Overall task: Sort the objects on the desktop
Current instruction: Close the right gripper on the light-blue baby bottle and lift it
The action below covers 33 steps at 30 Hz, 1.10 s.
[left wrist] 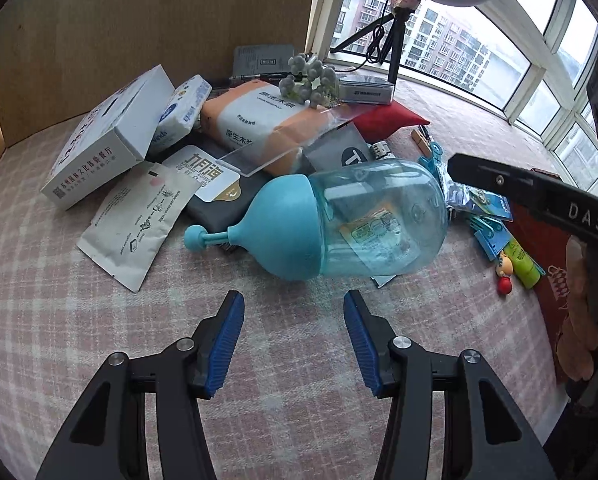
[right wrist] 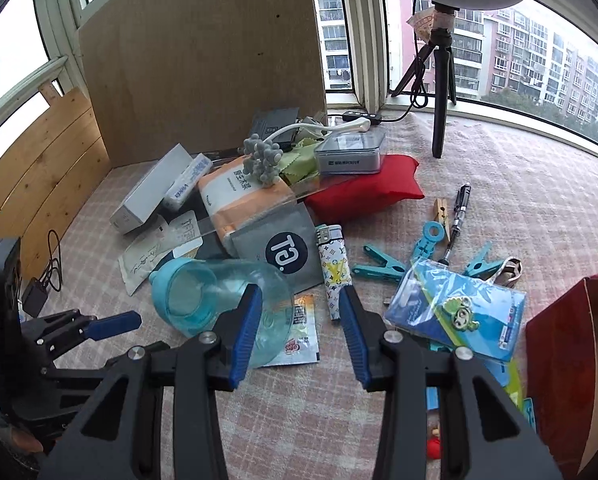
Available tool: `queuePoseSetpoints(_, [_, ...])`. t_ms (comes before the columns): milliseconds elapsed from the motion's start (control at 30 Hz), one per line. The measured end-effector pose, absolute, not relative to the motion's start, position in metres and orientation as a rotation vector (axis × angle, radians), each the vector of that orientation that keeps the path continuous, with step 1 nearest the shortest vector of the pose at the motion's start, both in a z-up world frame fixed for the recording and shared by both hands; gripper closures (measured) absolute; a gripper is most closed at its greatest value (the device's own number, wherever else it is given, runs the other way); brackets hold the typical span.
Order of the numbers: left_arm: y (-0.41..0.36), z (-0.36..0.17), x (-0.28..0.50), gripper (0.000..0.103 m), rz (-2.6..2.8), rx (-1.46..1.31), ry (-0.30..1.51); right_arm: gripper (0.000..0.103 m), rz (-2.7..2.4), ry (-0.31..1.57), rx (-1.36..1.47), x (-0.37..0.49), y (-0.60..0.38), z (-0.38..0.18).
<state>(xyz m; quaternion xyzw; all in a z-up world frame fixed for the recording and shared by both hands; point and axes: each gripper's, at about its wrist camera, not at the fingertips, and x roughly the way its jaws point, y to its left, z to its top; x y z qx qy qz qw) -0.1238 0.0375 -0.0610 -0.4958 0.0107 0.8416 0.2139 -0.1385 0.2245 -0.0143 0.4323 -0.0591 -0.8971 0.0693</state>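
Observation:
A clear blue bottle with a teal cap (left wrist: 339, 220) lies on its side on the pink checked cloth, just beyond my open, empty left gripper (left wrist: 293, 300). It also shows in the right wrist view (right wrist: 223, 304), to the left of my open, empty right gripper (right wrist: 299, 292). A patterned lighter (right wrist: 333, 266) lies just beyond the right fingers. A blue packet with a green charm (right wrist: 457, 312) lies to their right. The left gripper (right wrist: 111, 326) shows at the left of the right wrist view.
A cluttered pile sits behind: white box (left wrist: 107, 140), tissue packs (left wrist: 255, 120), grey "Ta" pouch (right wrist: 279, 248), red cushion (right wrist: 371, 186), silver tin (right wrist: 349, 156). Teal clips (right wrist: 379, 266), a wooden peg and a pen (right wrist: 459, 208) lie right. A red box (right wrist: 571, 352) stands at the far right. A tripod (right wrist: 441, 92) stands behind.

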Motion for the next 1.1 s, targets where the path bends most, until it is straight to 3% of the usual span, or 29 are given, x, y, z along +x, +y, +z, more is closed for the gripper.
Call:
queuePoseSetpoints(333, [0.048,-0.070,-0.119,0.054,2.304,-1.405,-0.006,0.063,-2.531,-0.241,1.431,-0.181,0.220,-0.037])
queuePoseSetpoints(767, [0.019,-0.074,-0.101,0.054,2.302,-1.443,-0.023,0.063,-2.377,-0.165,1.454,-0.130,0.194,-0.027])
queuePoseSetpoints(933, [0.004,-0.068,-0.090,0.054,2.268,-1.431,-0.122,0.040,-2.379,-0.025,1.451,-0.107,0.170,-0.024])
queuePoseSetpoints(1100, [0.014,-0.066,-0.074,0.054,2.229,-1.413,-0.133,0.036,-2.389,0.006,1.463,-0.103,0.164,-0.029])
